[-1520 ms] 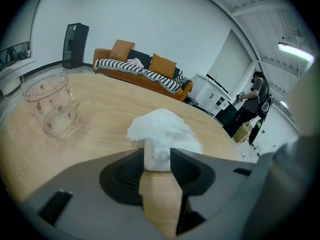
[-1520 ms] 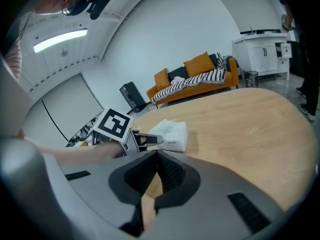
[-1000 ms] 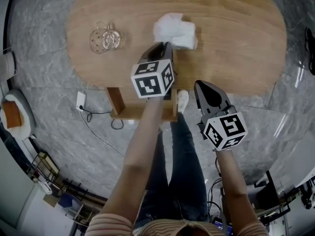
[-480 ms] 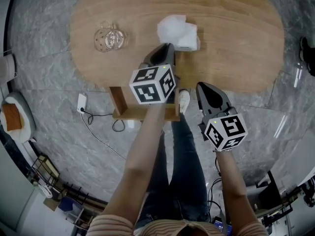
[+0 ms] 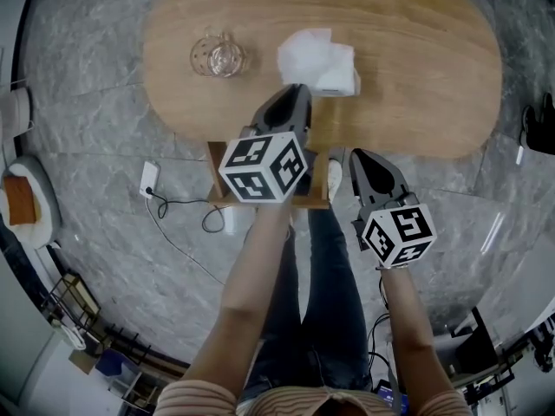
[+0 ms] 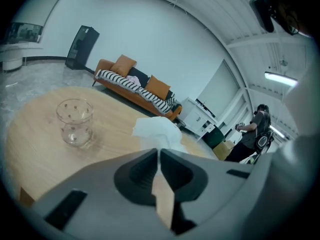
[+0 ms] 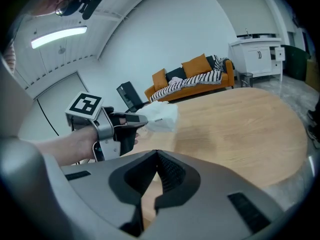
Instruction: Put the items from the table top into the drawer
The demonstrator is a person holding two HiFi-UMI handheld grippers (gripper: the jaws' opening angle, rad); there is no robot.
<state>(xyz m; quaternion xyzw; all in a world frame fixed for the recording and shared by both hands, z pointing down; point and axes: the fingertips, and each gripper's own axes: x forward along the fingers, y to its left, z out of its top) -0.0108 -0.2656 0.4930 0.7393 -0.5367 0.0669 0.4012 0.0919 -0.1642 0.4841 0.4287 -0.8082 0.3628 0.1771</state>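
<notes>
So the bench [image 5: 416, 68] was a big oval wooden top. A dotted glass cup [image 5: 219, 57] stood toward the far left and a white tissue pack [image 5: 319, 57] lay near the middle, well apart from each other. The whole right half was open wood. Grey marble floor [image 5: 95, 146] ran all around it, with a power strip [image 5: 148, 180] and its cable lying off the near left side. An orange sofa [image 6: 135, 84] and a black tower [image 6: 80, 46] sat out past the far edge, and a white cabinet [image 7: 257, 54] stood further along the wall.

A wooden drawer [image 5: 217, 172] stuck out from under the near edge, half covered by the left tool [image 5: 293, 94]. That one was squeezed down narrow, pinching the near edge of the tissue pack as far as I could tell. The right tool [image 5: 362, 156] hung just beside the bench's near edge, tips together with nothing in them.
</notes>
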